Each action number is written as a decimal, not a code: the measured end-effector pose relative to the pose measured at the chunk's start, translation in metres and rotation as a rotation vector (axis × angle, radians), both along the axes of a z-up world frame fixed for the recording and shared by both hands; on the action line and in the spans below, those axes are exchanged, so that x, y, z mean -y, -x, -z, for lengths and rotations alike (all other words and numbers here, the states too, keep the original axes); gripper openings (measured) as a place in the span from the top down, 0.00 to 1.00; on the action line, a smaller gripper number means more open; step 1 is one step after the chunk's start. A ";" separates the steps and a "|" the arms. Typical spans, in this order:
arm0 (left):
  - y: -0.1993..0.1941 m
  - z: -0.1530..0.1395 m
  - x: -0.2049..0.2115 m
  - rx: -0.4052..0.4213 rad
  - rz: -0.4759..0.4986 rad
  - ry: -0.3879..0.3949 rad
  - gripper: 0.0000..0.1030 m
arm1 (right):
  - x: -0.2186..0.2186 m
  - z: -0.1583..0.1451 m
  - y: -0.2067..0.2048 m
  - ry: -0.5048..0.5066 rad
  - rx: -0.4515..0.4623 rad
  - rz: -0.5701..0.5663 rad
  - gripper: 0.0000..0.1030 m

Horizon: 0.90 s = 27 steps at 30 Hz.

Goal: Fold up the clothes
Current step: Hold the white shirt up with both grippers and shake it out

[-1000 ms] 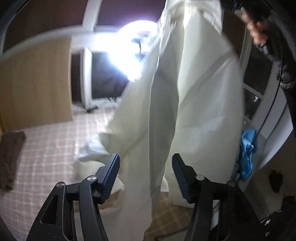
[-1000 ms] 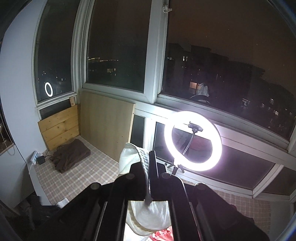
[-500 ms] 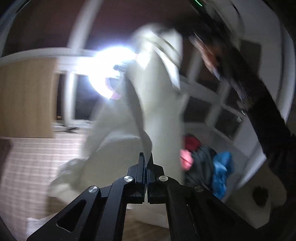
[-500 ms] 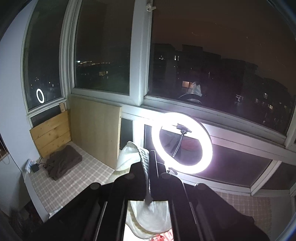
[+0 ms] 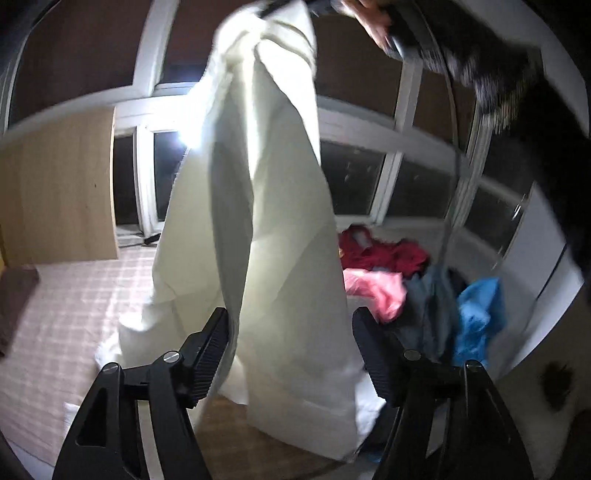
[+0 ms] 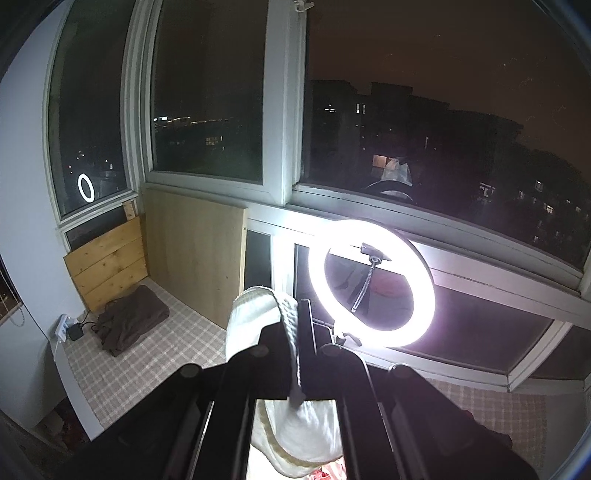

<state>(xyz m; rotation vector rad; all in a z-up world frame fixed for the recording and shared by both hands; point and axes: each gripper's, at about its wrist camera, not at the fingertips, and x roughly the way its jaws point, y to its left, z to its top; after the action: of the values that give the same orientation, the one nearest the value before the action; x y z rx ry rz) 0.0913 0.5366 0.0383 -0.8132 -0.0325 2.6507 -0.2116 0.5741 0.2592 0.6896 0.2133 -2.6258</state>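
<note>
Our left hand-held gripper (image 5: 290, 349) has just been opening and now stands wide, its ribbed pads on either side of the hanging cream garment (image 5: 266, 206) without pressing on it; the cloth passes between and beyond them. Our right hand-held gripper (image 6: 300, 354) is clamped tight on the garment's thick top hem, which loops up over its fingers, and it holds the piece aloft so that it drapes down to the checked mat (image 5: 70, 317) below. In the left wrist view our right hand (image 5: 373, 22) shows at the top, blurred, above the cloth. Behind the garment lies a heap of red, pink, dark and blue clothes (image 5: 417, 284). A lit ring light (image 6: 371, 284) stands before the dark windows, and a brown blanket (image 6: 129, 317) lies near wooden boards.
</note>
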 end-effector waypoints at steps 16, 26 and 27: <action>0.023 0.039 -0.042 0.059 0.016 0.097 0.75 | 0.024 -0.008 -0.015 -0.058 -0.027 -0.044 0.99; 0.022 0.014 0.053 0.065 0.012 -0.086 0.96 | -0.007 -0.029 -0.015 0.049 -0.029 0.054 0.99; 0.020 0.011 0.050 0.060 0.029 -0.102 0.92 | -0.007 -0.031 -0.017 0.049 -0.033 0.071 0.99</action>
<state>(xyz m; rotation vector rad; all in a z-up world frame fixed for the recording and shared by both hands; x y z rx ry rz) 0.0712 0.4867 0.0270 -0.8525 -0.1681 2.5739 -0.1944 0.5808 0.2903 0.6495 0.1354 -2.7022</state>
